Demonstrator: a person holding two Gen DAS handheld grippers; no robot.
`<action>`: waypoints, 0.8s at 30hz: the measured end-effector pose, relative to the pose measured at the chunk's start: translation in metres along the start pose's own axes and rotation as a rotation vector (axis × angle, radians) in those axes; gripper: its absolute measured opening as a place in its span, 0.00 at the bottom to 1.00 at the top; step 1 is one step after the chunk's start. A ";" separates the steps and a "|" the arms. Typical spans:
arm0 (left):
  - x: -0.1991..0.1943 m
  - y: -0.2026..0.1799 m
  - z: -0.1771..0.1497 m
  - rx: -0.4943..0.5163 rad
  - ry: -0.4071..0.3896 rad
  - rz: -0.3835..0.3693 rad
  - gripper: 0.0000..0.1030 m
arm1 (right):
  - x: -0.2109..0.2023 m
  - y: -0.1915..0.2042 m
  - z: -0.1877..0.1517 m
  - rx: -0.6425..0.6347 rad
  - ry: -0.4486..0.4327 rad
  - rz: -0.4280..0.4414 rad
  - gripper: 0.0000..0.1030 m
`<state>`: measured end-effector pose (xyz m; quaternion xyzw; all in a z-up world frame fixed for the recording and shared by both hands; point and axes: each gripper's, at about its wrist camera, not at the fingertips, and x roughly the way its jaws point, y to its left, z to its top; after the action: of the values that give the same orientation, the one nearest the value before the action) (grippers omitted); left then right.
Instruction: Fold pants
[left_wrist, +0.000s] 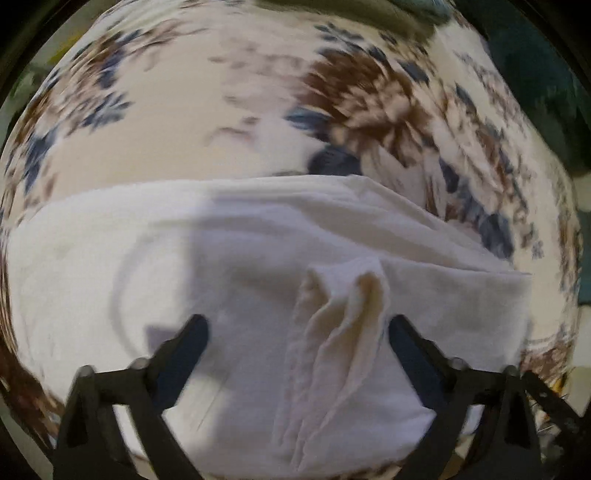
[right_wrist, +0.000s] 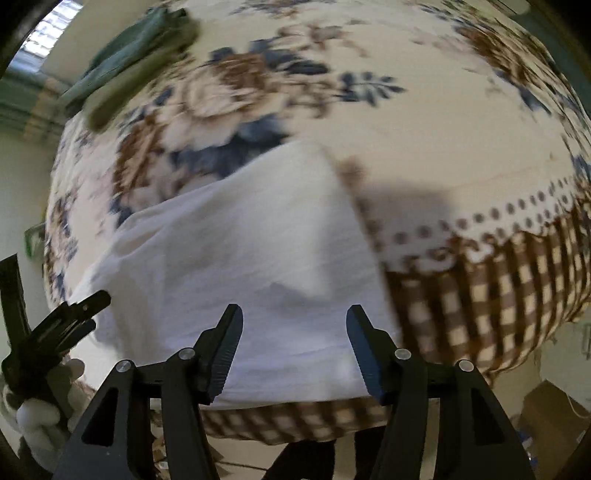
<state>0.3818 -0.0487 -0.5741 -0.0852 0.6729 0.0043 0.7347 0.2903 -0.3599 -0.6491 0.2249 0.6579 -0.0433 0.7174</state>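
Observation:
The white pants (left_wrist: 229, 266) lie folded in a flat stack on the floral bedspread (left_wrist: 177, 110). A bunched ridge of white cloth (left_wrist: 343, 325) stands up between the fingers of my left gripper (left_wrist: 295, 332), which is open above the stack and holds nothing. In the right wrist view the same white pants (right_wrist: 229, 236) reach the near edge of the bed. My right gripper (right_wrist: 293, 317) is open and empty just above their near edge. The left gripper (right_wrist: 74, 314) shows at the far left of that view, beside the pants.
The floral bedspread (right_wrist: 406, 129) has a brown checked border (right_wrist: 480, 295) hanging over the bed's edge. A green garment (right_wrist: 136, 62) lies at the far side of the bed. A cardboard box (right_wrist: 554, 413) stands on the floor at the right.

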 end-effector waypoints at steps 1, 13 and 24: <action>0.008 -0.002 0.003 0.014 0.012 0.006 0.51 | 0.003 -0.005 0.003 0.010 0.004 -0.009 0.59; -0.025 0.025 -0.014 -0.113 0.022 -0.175 0.23 | 0.000 -0.024 -0.021 0.182 0.098 0.094 0.59; 0.007 0.027 -0.068 -0.160 0.205 -0.150 0.26 | 0.057 -0.031 -0.069 0.573 0.269 0.294 0.59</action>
<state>0.3119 -0.0323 -0.5897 -0.1937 0.7337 -0.0056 0.6513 0.2222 -0.3485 -0.7143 0.5133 0.6681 -0.0923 0.5307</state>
